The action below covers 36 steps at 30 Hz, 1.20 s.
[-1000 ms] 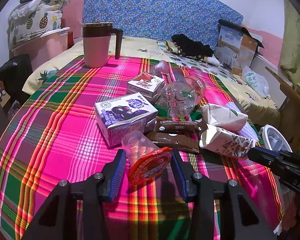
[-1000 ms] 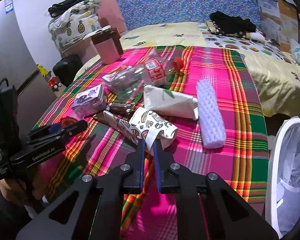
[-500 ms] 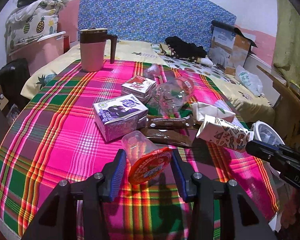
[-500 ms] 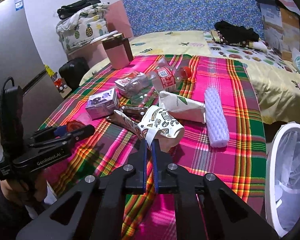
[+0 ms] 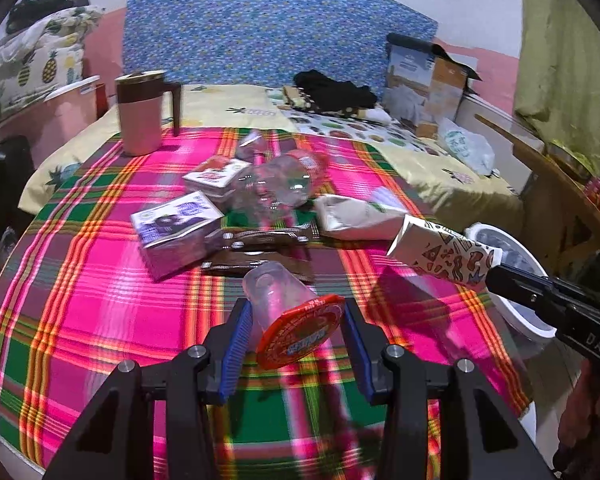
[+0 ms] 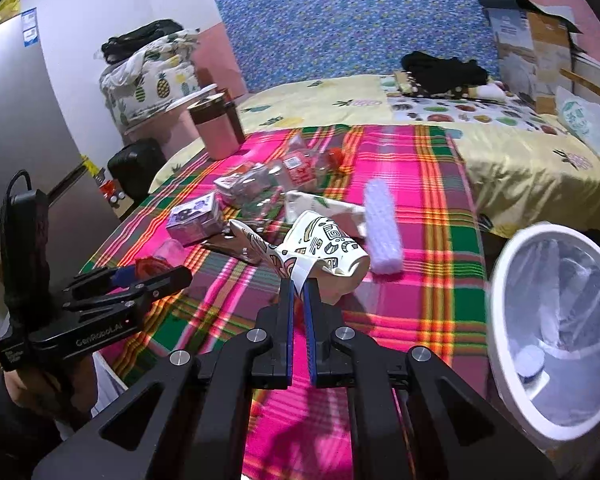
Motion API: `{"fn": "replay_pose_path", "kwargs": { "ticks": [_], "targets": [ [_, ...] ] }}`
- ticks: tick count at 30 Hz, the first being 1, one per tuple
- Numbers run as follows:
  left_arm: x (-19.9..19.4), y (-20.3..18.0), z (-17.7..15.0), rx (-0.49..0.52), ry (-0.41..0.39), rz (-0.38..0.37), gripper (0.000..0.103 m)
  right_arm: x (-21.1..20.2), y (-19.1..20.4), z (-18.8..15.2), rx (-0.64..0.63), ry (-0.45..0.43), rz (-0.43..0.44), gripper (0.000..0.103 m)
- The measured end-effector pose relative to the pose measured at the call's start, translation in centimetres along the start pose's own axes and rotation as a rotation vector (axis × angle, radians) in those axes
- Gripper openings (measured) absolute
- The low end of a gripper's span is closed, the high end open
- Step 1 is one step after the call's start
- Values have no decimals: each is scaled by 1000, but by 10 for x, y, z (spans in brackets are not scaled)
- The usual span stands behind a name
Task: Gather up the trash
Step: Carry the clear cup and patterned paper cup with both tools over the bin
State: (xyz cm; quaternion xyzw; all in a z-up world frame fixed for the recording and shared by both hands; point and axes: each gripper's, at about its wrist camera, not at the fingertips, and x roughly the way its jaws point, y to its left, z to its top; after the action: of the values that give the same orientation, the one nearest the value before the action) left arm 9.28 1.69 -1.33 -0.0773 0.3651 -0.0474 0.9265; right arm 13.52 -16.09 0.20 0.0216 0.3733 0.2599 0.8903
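Observation:
My left gripper (image 5: 298,334) is shut on a clear plastic cup with a red foil lid (image 5: 296,330) and holds it above the plaid table (image 5: 80,300). My right gripper (image 6: 299,286) is shut on the rim of a crumpled patterned paper cup (image 6: 326,246), lifted off the table; the cup also shows in the left wrist view (image 5: 444,252). A white trash bin with a clear liner (image 6: 556,332) stands beside the table at the right. The left gripper (image 6: 140,280) shows in the right wrist view at the left.
On the table lie a purple carton (image 5: 172,232), a small red-and-white carton (image 5: 216,178), a clear bottle (image 5: 284,188), brown wrappers (image 5: 260,240), a white pouch (image 5: 352,216), a lilac ridged roll (image 6: 382,220) and a pink mug (image 5: 140,114). A bed lies behind.
My right gripper has lifted the patterned paper cup off the table and carried it right, toward the bin. My left gripper has risen a little with the lidded cup.

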Motion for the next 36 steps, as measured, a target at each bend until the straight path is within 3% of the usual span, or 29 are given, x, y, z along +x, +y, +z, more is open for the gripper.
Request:
{"fn": "replay_pose_path", "kwargs": {
  "ticks": [22, 36],
  "targets": [
    [24, -134, 13, 235, 23, -220, 46, -53, -76, -24, 165, -75, -200, 4],
    [55, -208, 13, 346, 52, -335, 46, -75, -124, -49, 283, -64, -305, 5]
  ]
}}
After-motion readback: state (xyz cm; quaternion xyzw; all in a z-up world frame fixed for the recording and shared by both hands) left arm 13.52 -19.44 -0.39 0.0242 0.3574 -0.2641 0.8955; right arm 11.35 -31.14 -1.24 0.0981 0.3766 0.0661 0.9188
